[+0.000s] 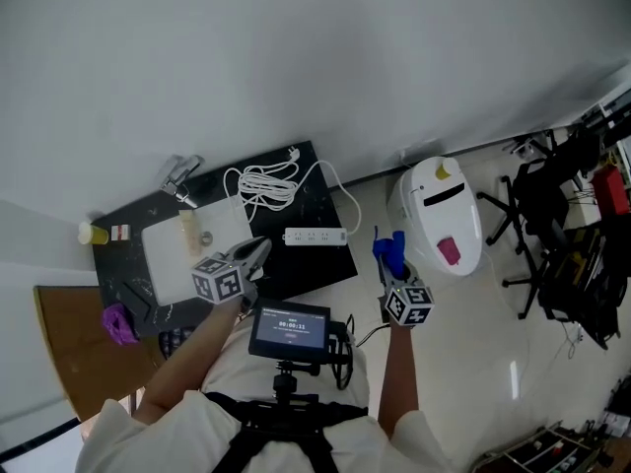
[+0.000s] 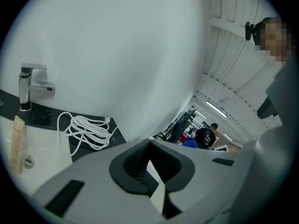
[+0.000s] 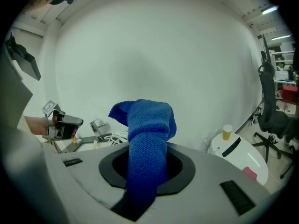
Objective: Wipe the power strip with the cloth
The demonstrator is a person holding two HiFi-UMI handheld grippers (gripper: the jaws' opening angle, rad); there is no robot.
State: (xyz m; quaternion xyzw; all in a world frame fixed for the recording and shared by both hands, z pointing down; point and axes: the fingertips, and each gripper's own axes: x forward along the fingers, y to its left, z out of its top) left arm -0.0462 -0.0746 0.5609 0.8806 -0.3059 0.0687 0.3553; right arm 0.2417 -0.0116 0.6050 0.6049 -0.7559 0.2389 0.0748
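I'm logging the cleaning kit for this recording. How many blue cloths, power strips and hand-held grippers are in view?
blue cloth: 1
power strip: 1
hand-held grippers: 2, the left hand-held gripper and the right hand-held gripper
Total: 4

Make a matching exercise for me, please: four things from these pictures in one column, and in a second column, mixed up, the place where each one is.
Column A
1. blue cloth
2. power strip
3. white cable
4. faucet

Column B
a. coiled on the black counter
b. standing at the edge of the white sink
c. clamped in the right gripper
d. lying flat near the counter's right side

Pairs: 1-c, 2-d, 3-a, 4-b
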